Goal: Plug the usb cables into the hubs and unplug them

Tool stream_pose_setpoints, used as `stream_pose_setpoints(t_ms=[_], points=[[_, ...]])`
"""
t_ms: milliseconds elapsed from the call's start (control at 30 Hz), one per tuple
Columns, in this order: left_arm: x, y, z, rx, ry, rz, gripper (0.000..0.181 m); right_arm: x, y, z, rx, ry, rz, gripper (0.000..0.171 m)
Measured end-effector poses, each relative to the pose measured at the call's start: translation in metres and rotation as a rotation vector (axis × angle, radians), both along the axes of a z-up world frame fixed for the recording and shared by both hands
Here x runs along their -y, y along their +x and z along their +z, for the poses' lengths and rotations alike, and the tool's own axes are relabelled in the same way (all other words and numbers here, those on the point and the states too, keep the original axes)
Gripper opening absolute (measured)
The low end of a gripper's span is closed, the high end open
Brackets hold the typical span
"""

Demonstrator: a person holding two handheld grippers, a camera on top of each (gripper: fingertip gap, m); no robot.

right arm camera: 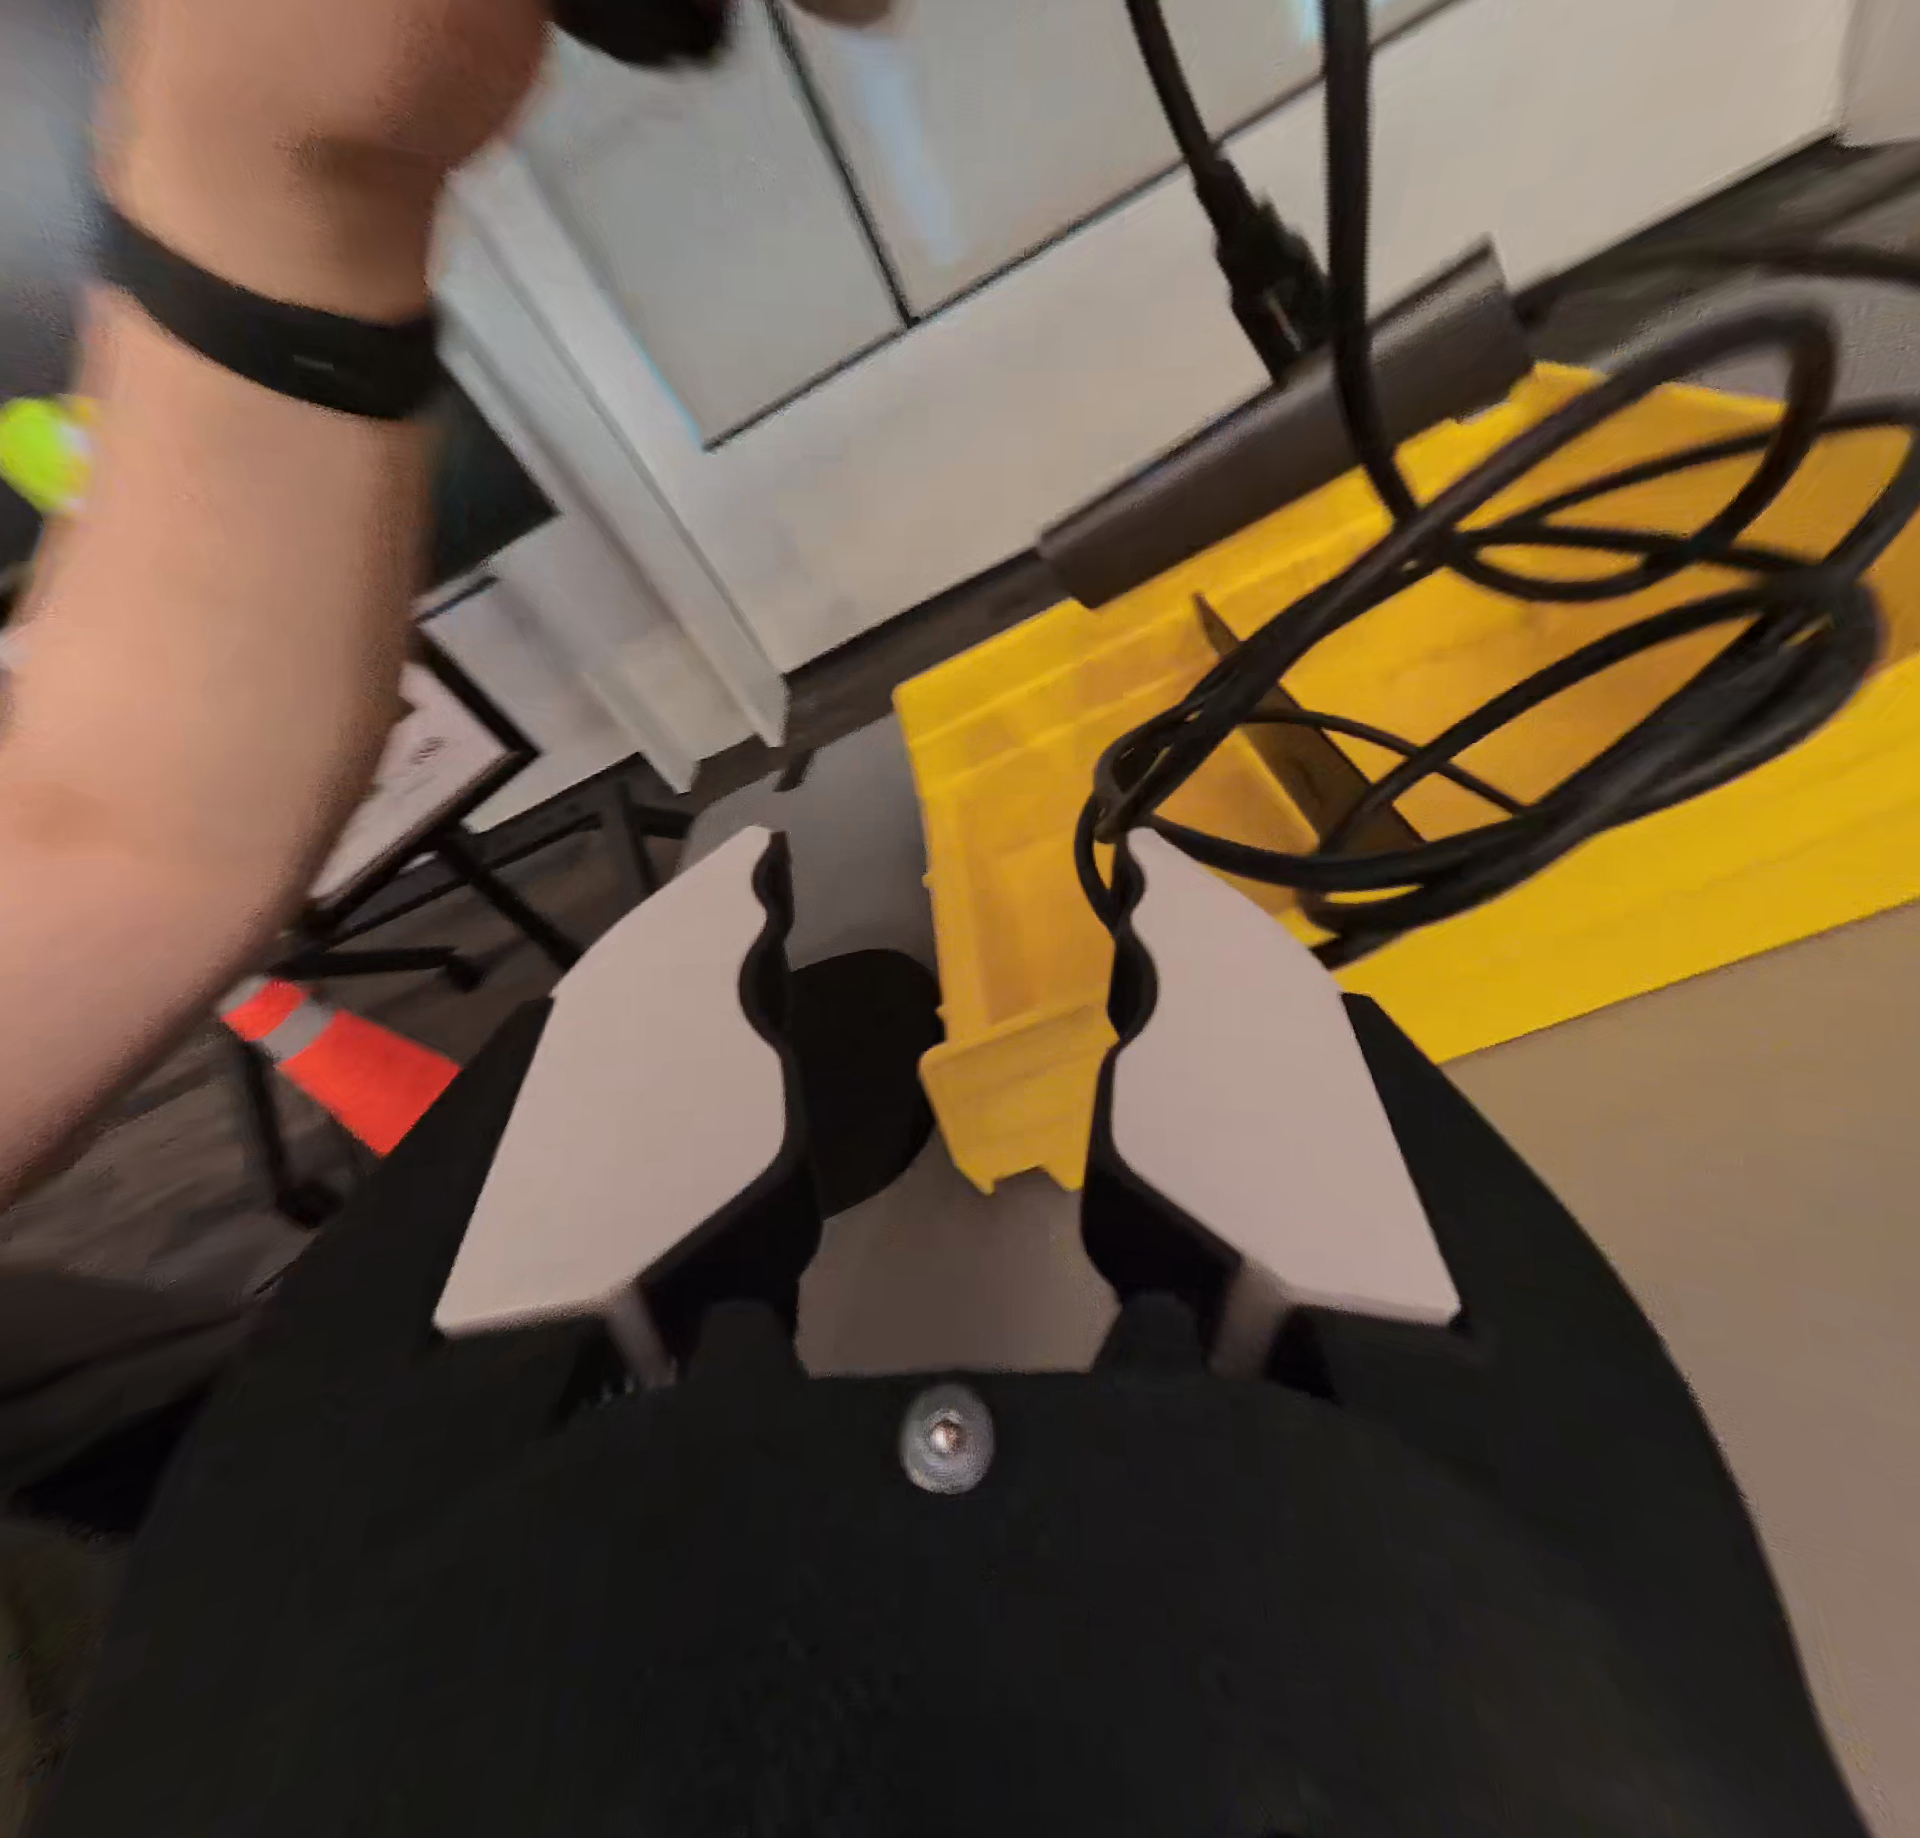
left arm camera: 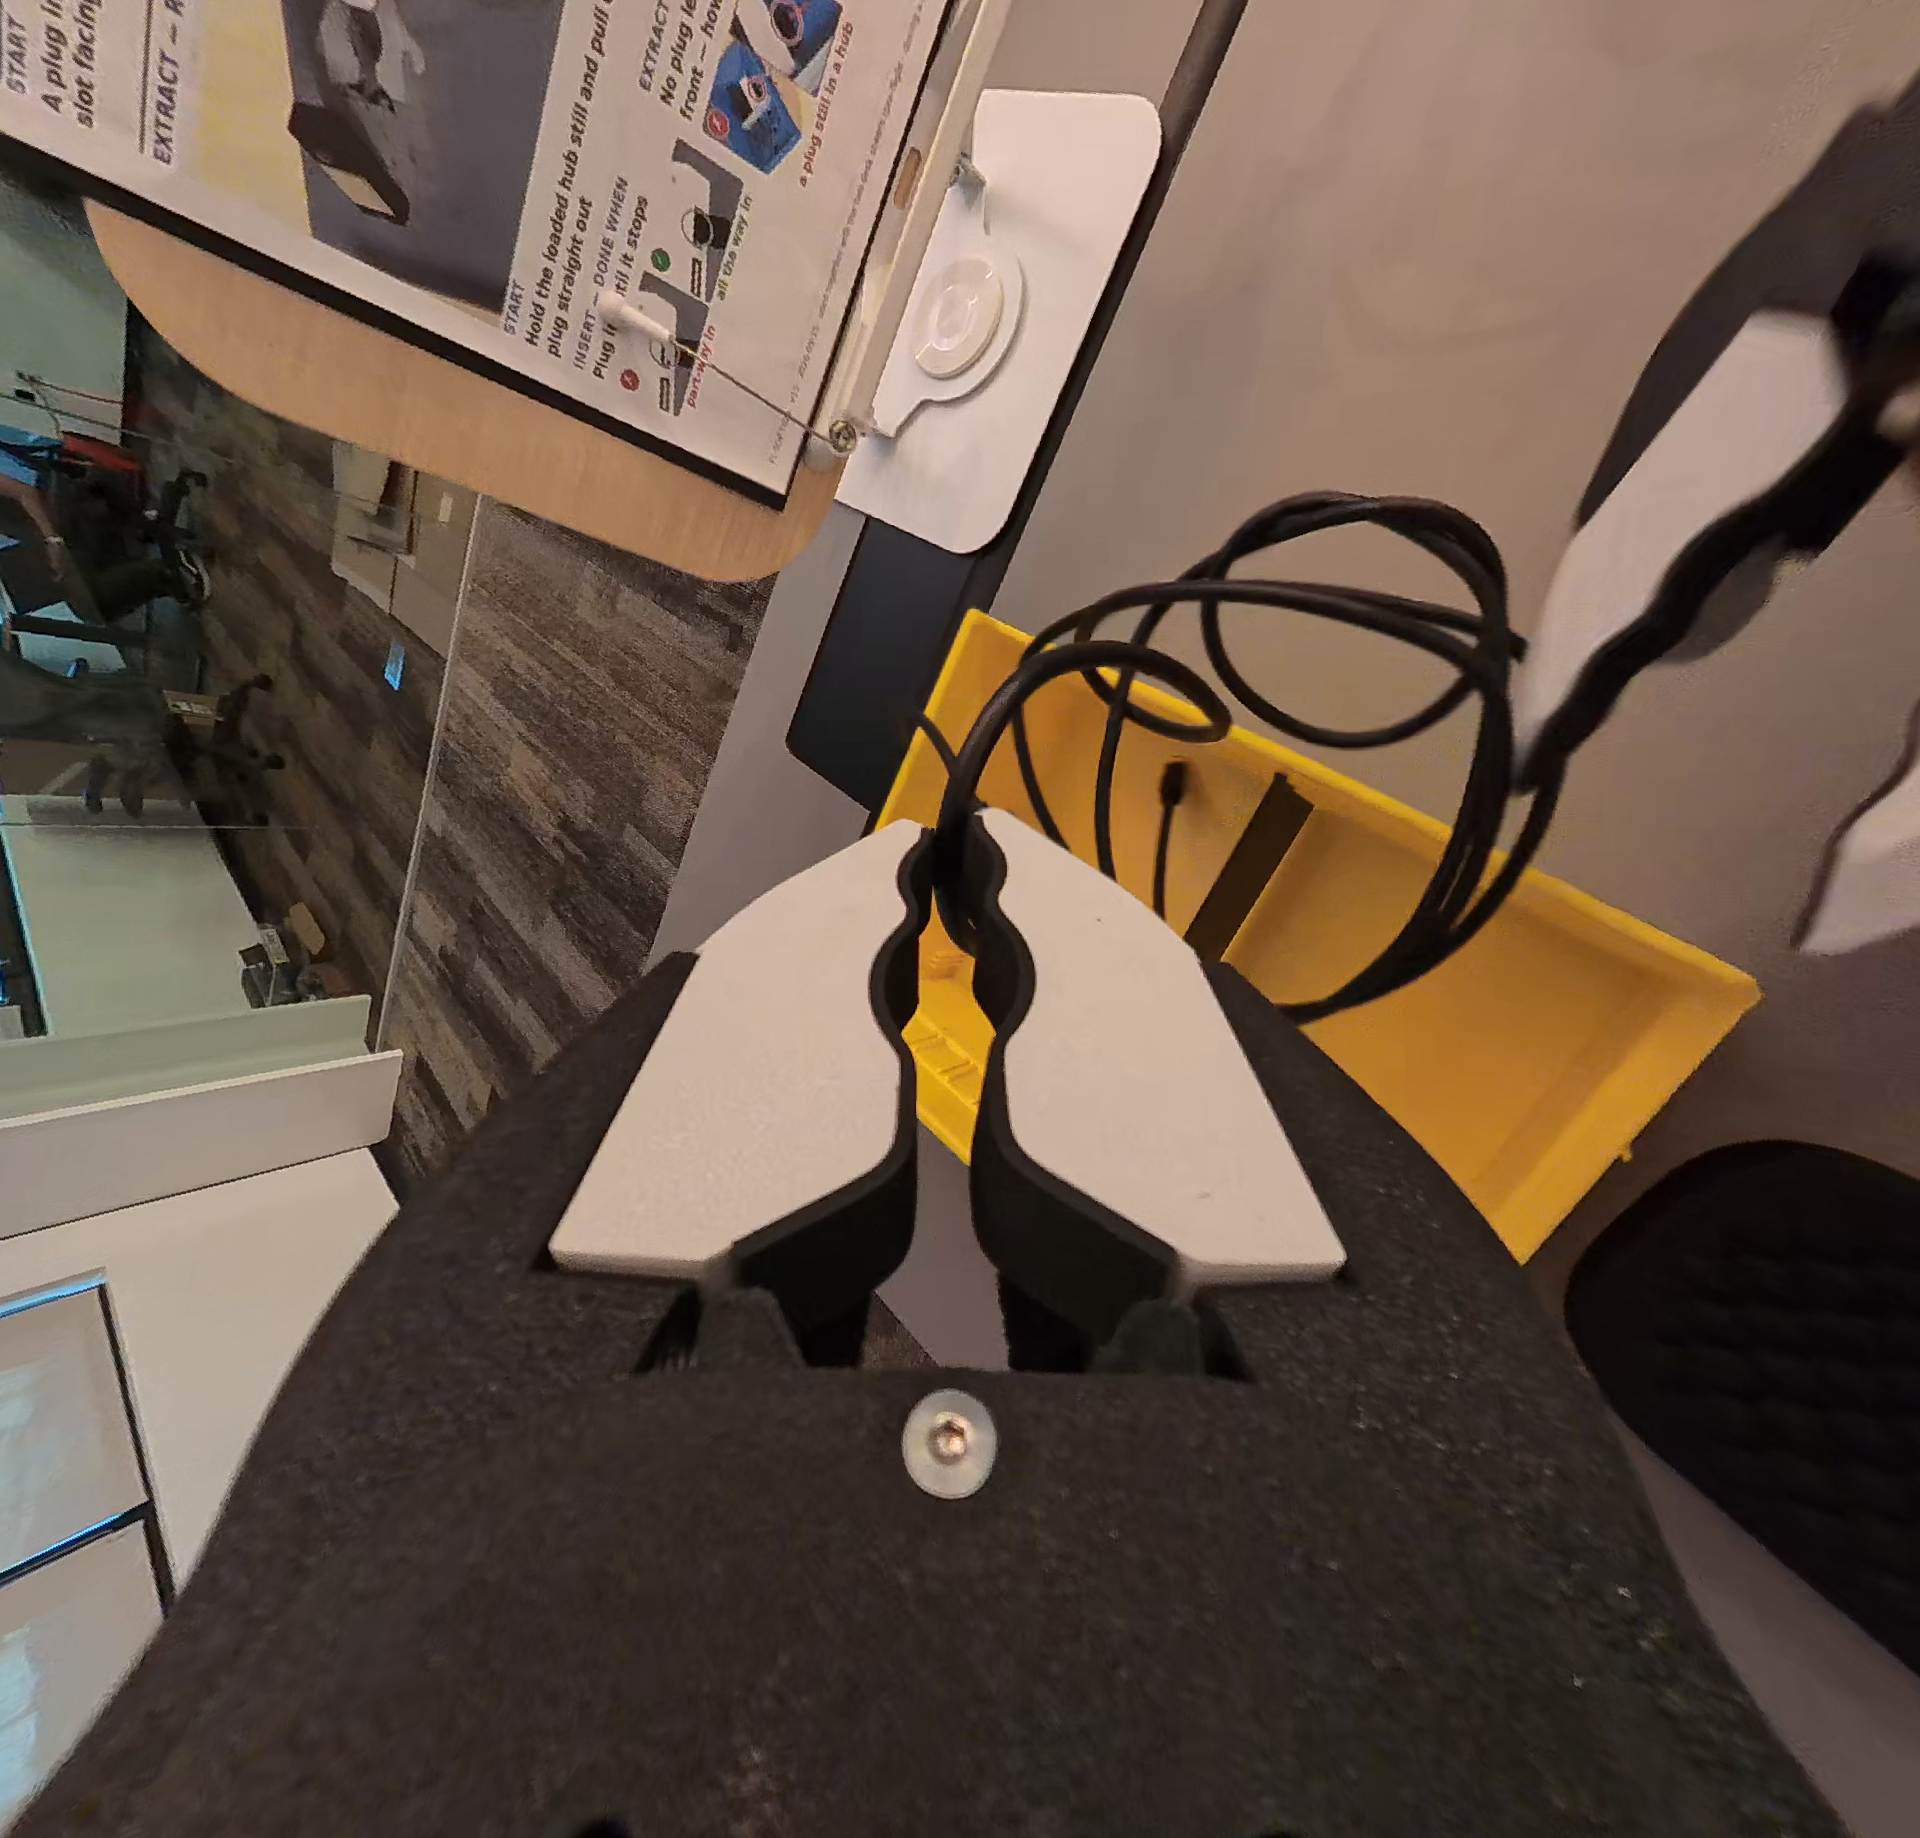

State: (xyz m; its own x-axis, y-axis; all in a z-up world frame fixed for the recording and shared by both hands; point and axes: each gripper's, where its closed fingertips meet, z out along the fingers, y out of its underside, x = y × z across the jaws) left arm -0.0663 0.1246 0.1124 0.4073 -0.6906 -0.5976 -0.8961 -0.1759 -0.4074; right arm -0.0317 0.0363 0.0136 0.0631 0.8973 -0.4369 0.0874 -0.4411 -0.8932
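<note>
A coiled black usb cable [left arm camera: 1340, 708] hangs in the air above a yellow bin [left arm camera: 1455, 1009], its loops bunched together and drooping toward the bin's open top. In the left wrist view, one strand of the coil runs down between the tips of the left gripper [left arm camera: 951, 853], whose grey fingers [left arm camera: 769, 1040] are drawn nearly together and pinch the cable right at their ends. A plug end [left arm camera: 1172, 780] of a cable dangles just behind the coil, inside the bin, close to a dark divider [left arm camera: 1252, 874] that stands across the bin.

In the right wrist view the same coil [right arm camera: 1558, 645] spreads over the bin [right arm camera: 1039, 853], and a thicker black lead with a plug [right arm camera: 1262, 261] comes down from above to a long dark hub [right arm camera: 1299, 438] that shows behind the bin's far edge; motion blur hides whether the plug is seated. The right gripper [right arm camera: 951, 853] is spread wide and holds nothing; its right finger [right arm camera: 1247, 1092] sits just beside a strand of the coil, and I cannot tell whether they touch.

The bin rests on a pale grey worktop [left arm camera: 1455, 282]. An instruction sheet [left arm camera: 468, 126] on a wooden board leans at the far side. A person's forearm with a black wristband [right arm camera: 281, 344] crosses the left of the right wrist view, and an orange cone [right arm camera: 343, 1061] stands on the floor below.
</note>
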Motion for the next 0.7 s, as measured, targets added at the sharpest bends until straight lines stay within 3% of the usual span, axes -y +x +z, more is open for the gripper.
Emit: stream_pose_setpoints(t_ms=[67,133,167,267,367,700], points=[[-0.003,0.003,0.003,-0.012,0.001,0.014,0.004,-0.006,-0.016,-0.001,-0.009,0.011,-0.091,0.062],[-0.005,0.005,0.004,-0.01,-0.009,0.042,0.004,-0.01,-0.019,0.023,-0.111,0.038,-0.199,0.041],[-0.007,0.006,0.004,-0.007,-0.018,0.058,0.004,-0.012,-0.019,0.037,-0.163,0.061,-0.255,0.04],[-0.011,0.009,0.002,-0.008,-0.03,0.084,0.004,-0.015,-0.036,0.048,-0.137,0.053,-0.309,0.042],[-0.013,0.013,0.003,0.012,-0.033,0.099,0.004,-0.026,-0.054,0.027,-0.038,-0.06,-0.366,0.06],[-0.002,0.015,0.03,0.085,-0.035,0.117,0.004,-0.051,-0.042,0.024,-0.142,-0.082,-0.454,0.058]])
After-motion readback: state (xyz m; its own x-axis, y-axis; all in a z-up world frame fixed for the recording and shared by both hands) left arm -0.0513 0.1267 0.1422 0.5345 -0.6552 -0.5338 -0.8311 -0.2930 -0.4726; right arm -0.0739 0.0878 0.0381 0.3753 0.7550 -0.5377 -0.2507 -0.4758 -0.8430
